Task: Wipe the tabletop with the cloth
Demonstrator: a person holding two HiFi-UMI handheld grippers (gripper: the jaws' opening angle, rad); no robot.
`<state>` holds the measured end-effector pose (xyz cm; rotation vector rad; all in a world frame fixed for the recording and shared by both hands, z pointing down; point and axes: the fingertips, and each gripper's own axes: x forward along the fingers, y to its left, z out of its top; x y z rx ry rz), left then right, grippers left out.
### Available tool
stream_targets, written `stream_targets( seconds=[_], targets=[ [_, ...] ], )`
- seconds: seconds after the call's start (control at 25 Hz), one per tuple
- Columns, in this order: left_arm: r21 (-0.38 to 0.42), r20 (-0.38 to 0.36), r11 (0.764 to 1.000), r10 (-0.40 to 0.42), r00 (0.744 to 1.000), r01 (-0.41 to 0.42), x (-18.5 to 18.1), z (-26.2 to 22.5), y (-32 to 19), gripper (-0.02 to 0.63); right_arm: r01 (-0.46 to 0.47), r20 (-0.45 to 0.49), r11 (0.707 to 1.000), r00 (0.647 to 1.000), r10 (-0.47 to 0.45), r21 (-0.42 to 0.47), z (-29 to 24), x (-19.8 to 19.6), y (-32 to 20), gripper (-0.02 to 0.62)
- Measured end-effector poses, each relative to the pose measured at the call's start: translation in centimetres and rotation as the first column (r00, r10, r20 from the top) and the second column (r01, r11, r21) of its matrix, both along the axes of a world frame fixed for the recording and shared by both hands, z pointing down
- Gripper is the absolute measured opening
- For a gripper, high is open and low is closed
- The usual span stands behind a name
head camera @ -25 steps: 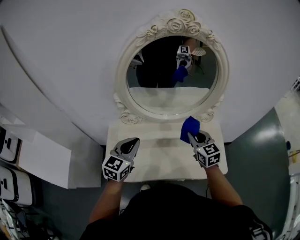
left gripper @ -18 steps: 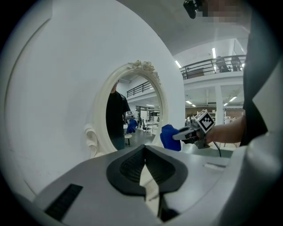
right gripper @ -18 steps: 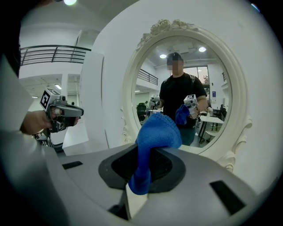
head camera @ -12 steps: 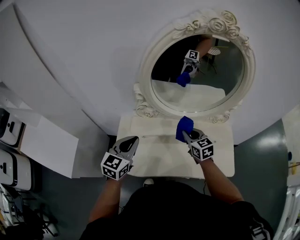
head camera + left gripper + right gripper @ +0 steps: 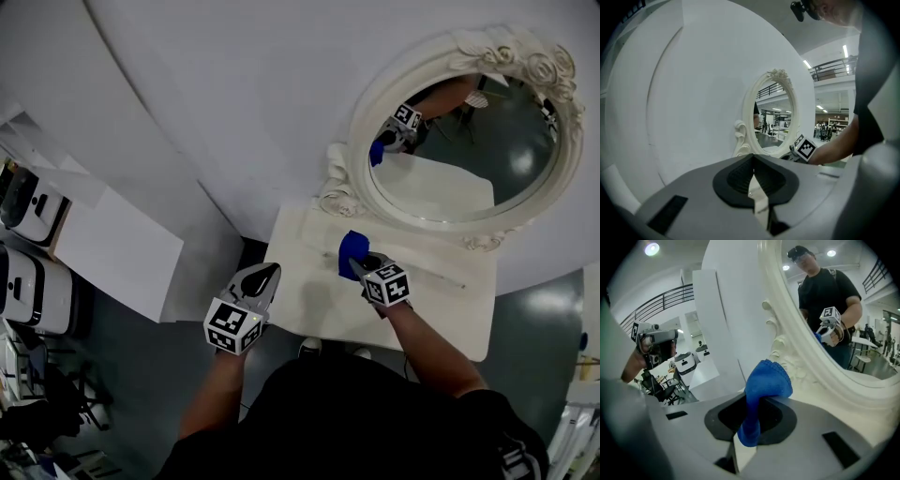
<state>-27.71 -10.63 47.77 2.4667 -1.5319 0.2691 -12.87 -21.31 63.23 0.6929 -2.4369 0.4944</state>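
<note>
A blue cloth (image 5: 352,251) is bunched in my right gripper (image 5: 359,264), which is shut on it over the left part of the cream tabletop (image 5: 441,300). In the right gripper view the blue cloth (image 5: 761,392) sticks up from between the jaws, close to the mirror's frame (image 5: 806,357). My left gripper (image 5: 262,277) hangs just off the table's left edge, jaws shut with nothing in them; its own view shows the closed left gripper (image 5: 752,176) aimed toward the mirror (image 5: 771,117).
An oval mirror with an ornate cream frame (image 5: 349,150) stands at the back of the table against a curved white wall (image 5: 234,94). White boards (image 5: 112,253) and white machines (image 5: 28,216) lie left, on dark floor.
My right gripper has carried the cloth leftward across the tabletop. The head view has swung left, so the mirror and table now sit further right in it.
</note>
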Motion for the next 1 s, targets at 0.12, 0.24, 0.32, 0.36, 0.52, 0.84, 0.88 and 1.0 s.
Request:
stream_targets(
  seconds=[0.12,0.24,0.32,0.36,0.52,0.84,0.88,1.0],
  targets=[
    [-0.013,0.001,0.999,-0.033,0.999,0.033,-2.2,0.7,0.9,0.011,0.057,0.016,0.998,0.998,-0.057,-0.027,1.3,-4.5,0.9,0.041],
    [-0.032,0.010,0.998,-0.054,0.998,0.055,-3.9,1.6,1.6,0.011,0.121,0.027,0.991,0.992,-0.120,-0.049,2.9,-9.0,1.8,0.041],
    [-0.042,0.013,0.997,-0.066,0.998,0.067,-5.0,2.0,2.1,0.011,0.152,0.019,0.986,0.988,-0.151,-0.067,4.6,-11.3,2.3,0.041],
    [-0.047,0.015,0.996,-0.071,0.997,0.071,-5.5,2.1,2.3,0.011,0.164,0.008,0.983,0.986,-0.164,-0.077,5.7,-12.3,2.6,0.041],
    [-0.064,0.035,0.994,-0.087,0.996,0.089,-7.5,2.5,3.1,0.011,0.201,-0.022,0.973,0.978,-0.205,-0.116,9.4,-15.4,3.1,0.041],
    [-0.108,0.062,0.987,-0.114,0.991,0.121,-10.2,4.0,4.6,0.011,0.224,-0.004,0.949,0.973,-0.230,-0.221,15.1,-19.9,4.3,0.041],
    [-0.115,0.062,0.985,-0.118,0.991,0.124,-10.4,4.1,4.8,0.011,0.232,-0.008,0.946,0.971,-0.240,-0.224,15.6,-20.5,4.5,0.041],
    [-0.135,0.065,0.983,-0.121,0.991,0.129,-10.9,4.8,5.4,0.011,0.254,-0.025,0.938,0.963,-0.267,-0.237,17.4,-22.2,5.0,0.041]
  ],
)
